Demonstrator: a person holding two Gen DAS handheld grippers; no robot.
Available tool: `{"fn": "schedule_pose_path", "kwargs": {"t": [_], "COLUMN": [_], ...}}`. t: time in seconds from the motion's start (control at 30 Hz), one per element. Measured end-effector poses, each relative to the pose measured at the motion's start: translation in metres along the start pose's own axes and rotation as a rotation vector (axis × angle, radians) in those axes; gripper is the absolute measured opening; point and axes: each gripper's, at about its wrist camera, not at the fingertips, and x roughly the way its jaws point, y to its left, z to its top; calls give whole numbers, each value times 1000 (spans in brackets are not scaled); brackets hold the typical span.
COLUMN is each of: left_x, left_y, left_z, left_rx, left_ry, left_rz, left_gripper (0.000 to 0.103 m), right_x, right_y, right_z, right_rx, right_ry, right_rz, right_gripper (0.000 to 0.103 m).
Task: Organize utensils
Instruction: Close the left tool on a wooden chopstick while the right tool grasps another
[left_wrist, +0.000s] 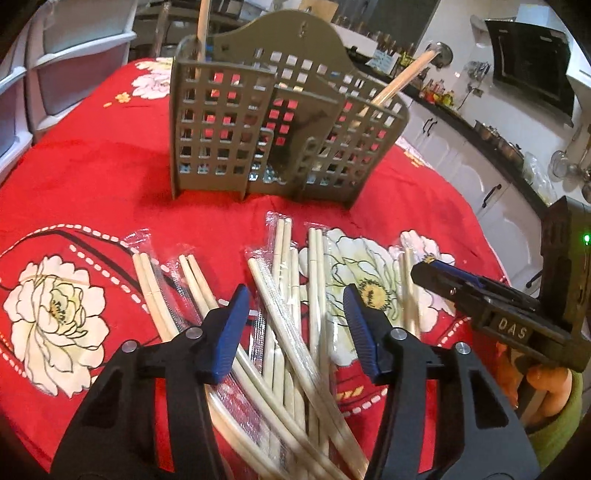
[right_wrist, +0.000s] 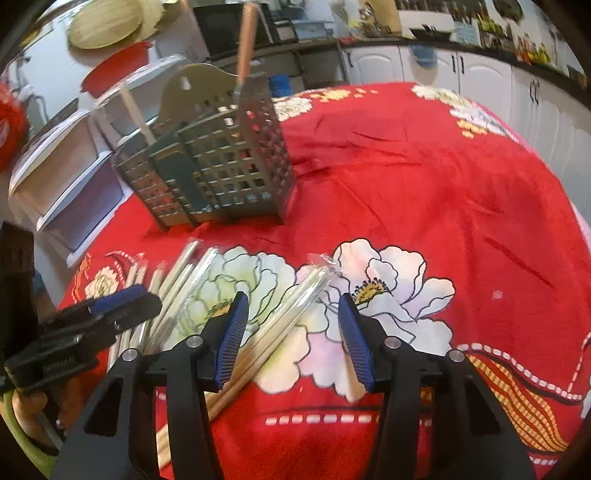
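Early stage, most work left. The grey slotted holder (left_wrist: 280, 125) stands upright on the red floral tablecloth (left_wrist: 92, 177) with only two wooden handles (left_wrist: 397, 83) poking out (one per side compartment, as far as I can tell). The wrapped chopsticks (left_wrist: 284, 314) lie loose in a scattered pile in front of the holder, none sorted. Left gripper (left_wrist: 295, 325) hovers over the pile's middle, fingers wide apart, holding nothing. Right gripper (right_wrist: 291, 332) sits near the pile's right edge over one wrapped pair (right_wrist: 280, 321), also spread wide and empty. Judged: next is picking up a pair and dropping it in the holder.
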Motion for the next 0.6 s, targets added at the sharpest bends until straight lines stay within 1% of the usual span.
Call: {"fn": "schedule_pose_path", "kwargs": {"t": [0.07,0.13,0.2,0.23,0.27,0.3,0.4,0.47,0.53,0.6], "left_x": [5,8,10,11,13,14,16,15,15,14], "left_y": [2,3,3,4,4,4,6,8,9,12], "left_z": [2,4,7,8,10,10,12,14,16,17], "left_rx": [-8,-15,-14,-17,-20,-21,-25,-32,-36,-42], "left_ry": [12,17,16,14,15,17,16,13,10,7], "left_rz": [10,15,21,21,23,25,30,27,25,23], "left_gripper": [42,40,38,35,33,32,25,18,14,11], "right_x": [7,14,19,20,21,22,19,15,11,7], "right_y": [-4,-8,-12,-13,-15,-16,-23,-29,-34,-37], "right_z": [3,6,9,10,11,11,11,9,7,5], "right_rx": [24,54,75,82,85,90,119,141,160,169], "right_ry": [15,28,33,30,27,25,21,18,9,-1], "right_rz": [6,14,21,18,14,12,31,46,61,70], "right_gripper": [46,42,33,30,22,19,15,14,14,14]}}
